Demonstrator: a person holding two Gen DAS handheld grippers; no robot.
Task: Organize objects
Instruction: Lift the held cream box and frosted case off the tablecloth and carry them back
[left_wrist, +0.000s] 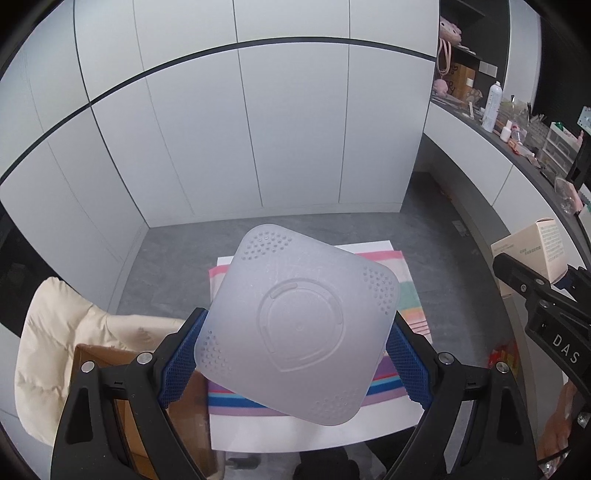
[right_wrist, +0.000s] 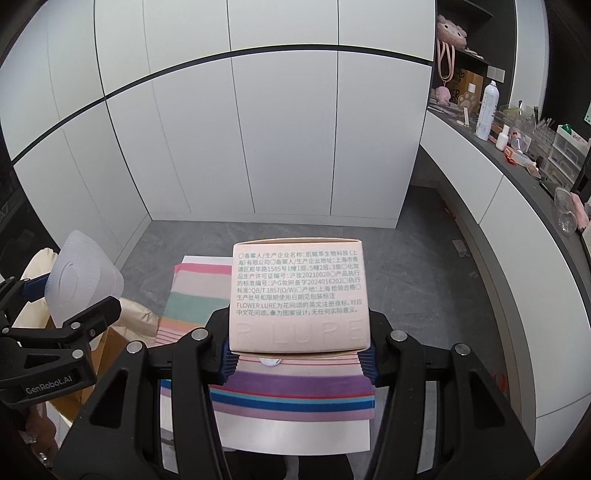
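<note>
My left gripper (left_wrist: 295, 365) is shut on a translucent white square container (left_wrist: 299, 325) with perforated corners, held up with its flat face toward the camera. The same container (right_wrist: 83, 280) shows at the left in the right wrist view. My right gripper (right_wrist: 297, 354) is shut on a pale pink carton (right_wrist: 297, 295) printed with text, gripped at its lower sides. That carton (left_wrist: 543, 247) also appears at the right edge of the left wrist view. Both objects hang above a small white table (right_wrist: 295, 432) covered by a striped cloth (right_wrist: 291, 395).
A brown cardboard box (left_wrist: 184, 417) and a cream padded cushion (left_wrist: 55, 332) sit left of the table. White cabinet doors (left_wrist: 240, 129) stand behind, over grey floor (left_wrist: 177, 266). A long dark counter (right_wrist: 517, 162) on the right carries bottles and clutter.
</note>
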